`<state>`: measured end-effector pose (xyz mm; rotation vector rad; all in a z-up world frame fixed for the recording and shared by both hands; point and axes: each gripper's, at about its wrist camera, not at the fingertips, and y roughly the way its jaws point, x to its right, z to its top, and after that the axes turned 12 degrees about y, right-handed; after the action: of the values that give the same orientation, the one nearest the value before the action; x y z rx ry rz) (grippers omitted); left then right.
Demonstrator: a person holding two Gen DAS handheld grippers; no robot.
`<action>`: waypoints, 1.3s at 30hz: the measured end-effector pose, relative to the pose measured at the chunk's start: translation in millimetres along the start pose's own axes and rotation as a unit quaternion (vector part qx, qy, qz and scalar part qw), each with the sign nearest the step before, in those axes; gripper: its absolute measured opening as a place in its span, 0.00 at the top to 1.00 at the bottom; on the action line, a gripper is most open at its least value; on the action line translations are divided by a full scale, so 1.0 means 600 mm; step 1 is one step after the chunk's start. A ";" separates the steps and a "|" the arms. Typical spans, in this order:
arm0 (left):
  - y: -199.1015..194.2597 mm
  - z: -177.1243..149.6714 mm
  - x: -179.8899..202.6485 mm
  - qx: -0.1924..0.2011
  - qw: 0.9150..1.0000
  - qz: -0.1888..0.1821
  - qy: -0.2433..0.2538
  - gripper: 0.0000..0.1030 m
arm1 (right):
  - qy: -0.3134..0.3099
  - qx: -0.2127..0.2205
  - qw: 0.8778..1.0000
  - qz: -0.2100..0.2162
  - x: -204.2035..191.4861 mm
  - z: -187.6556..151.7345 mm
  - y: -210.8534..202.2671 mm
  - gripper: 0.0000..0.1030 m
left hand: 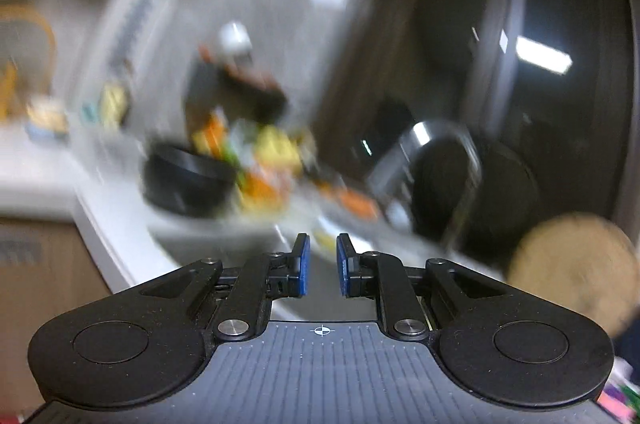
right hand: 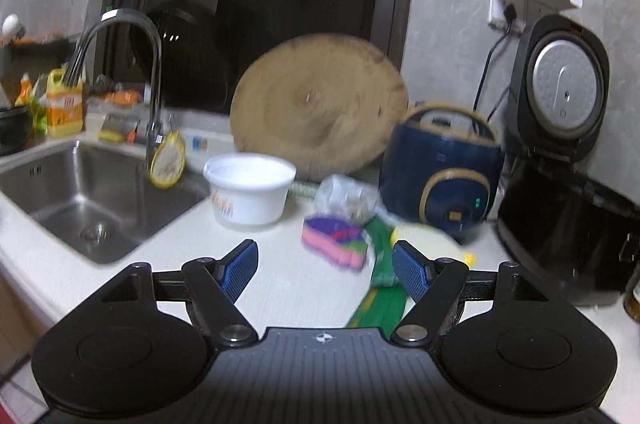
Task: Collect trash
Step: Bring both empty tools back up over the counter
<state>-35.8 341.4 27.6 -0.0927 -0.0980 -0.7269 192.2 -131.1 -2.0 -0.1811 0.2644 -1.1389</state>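
Note:
In the right wrist view, trash lies on the white counter (right hand: 280, 280): a white paper bowl (right hand: 250, 187), a crumpled clear plastic bag (right hand: 346, 195), a purple and pink wrapper (right hand: 336, 240), a green wrapper (right hand: 382, 276) and a pale yellow bottle (right hand: 428, 240). My right gripper (right hand: 325, 270) is open and empty, a little short of the wrappers. My left gripper (left hand: 322, 266) has its jaws close together with a narrow gap and nothing between them; its view is badly blurred, over the sink edge.
A steel sink (right hand: 80, 191) with a tall tap (right hand: 154, 79) is at the left. A round wooden board (right hand: 320, 99) leans on the window. A blue rice cooker (right hand: 442, 175) and an open black cooker (right hand: 560, 159) stand at the right. A black pot (left hand: 188, 179) and colourful packets (left hand: 264, 163) show blurred.

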 end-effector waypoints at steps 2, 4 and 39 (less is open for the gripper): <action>-0.003 0.036 -0.029 0.046 0.998 0.049 0.011 0.84 | 0.009 0.014 1.000 0.007 0.001 0.022 0.006 0.27; -0.010 0.067 -0.054 0.114 0.987 0.112 0.029 0.84 | 0.018 0.026 0.999 0.018 -0.001 0.038 0.012 0.27; -0.037 -0.055 0.221 -0.205 0.931 -0.303 0.005 0.84 | -0.021 -0.073 0.991 -0.111 0.055 -0.013 0.007 0.20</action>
<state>49.9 233.6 11.9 -0.4733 0.0424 -1.3607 206.3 -159.9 -14.6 -0.3716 0.2957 -1.3359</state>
